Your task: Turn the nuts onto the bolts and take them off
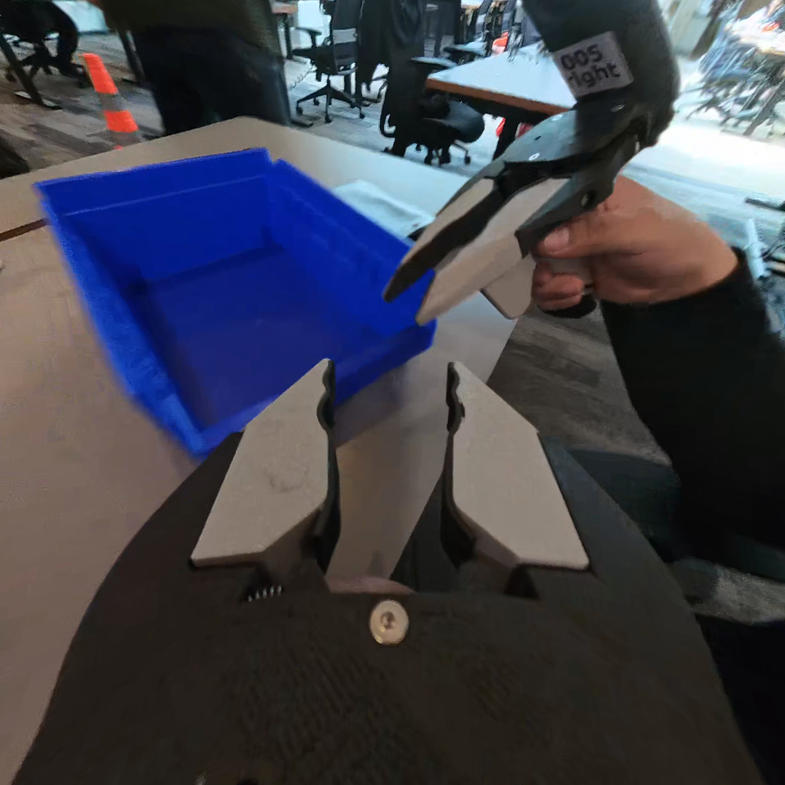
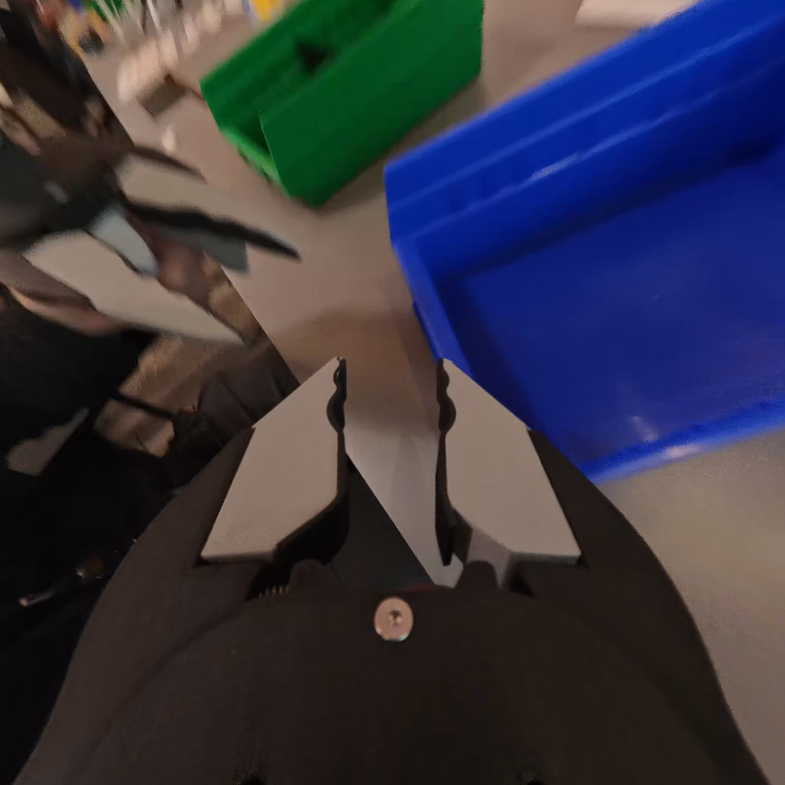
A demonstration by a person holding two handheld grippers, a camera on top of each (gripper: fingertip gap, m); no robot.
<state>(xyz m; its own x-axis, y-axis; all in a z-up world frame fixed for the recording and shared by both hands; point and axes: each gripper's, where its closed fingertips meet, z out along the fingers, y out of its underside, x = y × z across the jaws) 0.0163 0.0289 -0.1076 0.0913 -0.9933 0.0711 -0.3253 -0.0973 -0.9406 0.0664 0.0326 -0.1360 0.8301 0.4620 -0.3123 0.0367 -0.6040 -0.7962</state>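
Grippers [image 1: 390,368] [image 2: 391,361] agape beside blue bin [image 1: 238,272]

Seen only as a dark shape [image 2: 312,55], triangular and badly smeared, down inside the green bin [image 2: 361,127], well ahead of the right gripper [image 2: 391,361] and a little to its left. Too blurred to call nut or bolt. Cannot be made out in the blue bin [image 1: 127,340] just ahead of the left gripper [image 1: 388,369].
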